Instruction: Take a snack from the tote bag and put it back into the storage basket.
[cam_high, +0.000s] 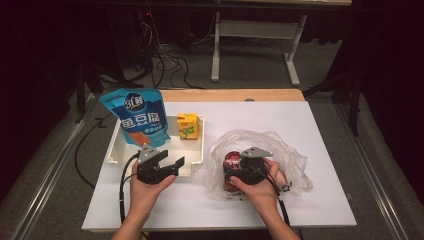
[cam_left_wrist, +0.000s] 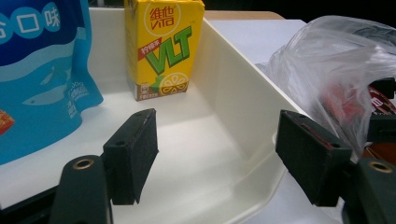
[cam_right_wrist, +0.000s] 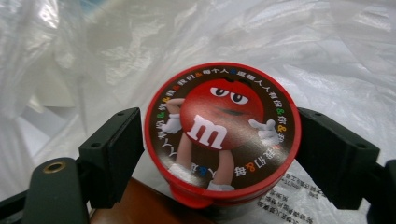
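A round tub with a red M&M's lid (cam_right_wrist: 212, 100) lies tilted inside a crumpled clear plastic bag (cam_high: 292, 157). My right gripper (cam_right_wrist: 219, 128) is open around the tub, with a pad close beside the lid's rim on each side. In the high view the right gripper (cam_high: 245, 164) reaches into the bag by the tub (cam_high: 233, 160). A white tray (cam_high: 115, 147) holds an upright blue snack pouch (cam_high: 142, 117) and a yellow VLT drink carton (cam_high: 188, 125). My left gripper (cam_high: 171, 159) hangs open over the tray's near right corner. Nothing is between the left gripper's (cam_left_wrist: 215, 121) pads.
A brown object (cam_right_wrist: 140, 207) lies under the tub in the bag. The tray and bag rest on a white sheet (cam_high: 260, 117) over a wooden table (cam_high: 230, 94). Beyond the table are floor cables (cam_high: 165, 65) and a desk frame (cam_high: 216, 50).
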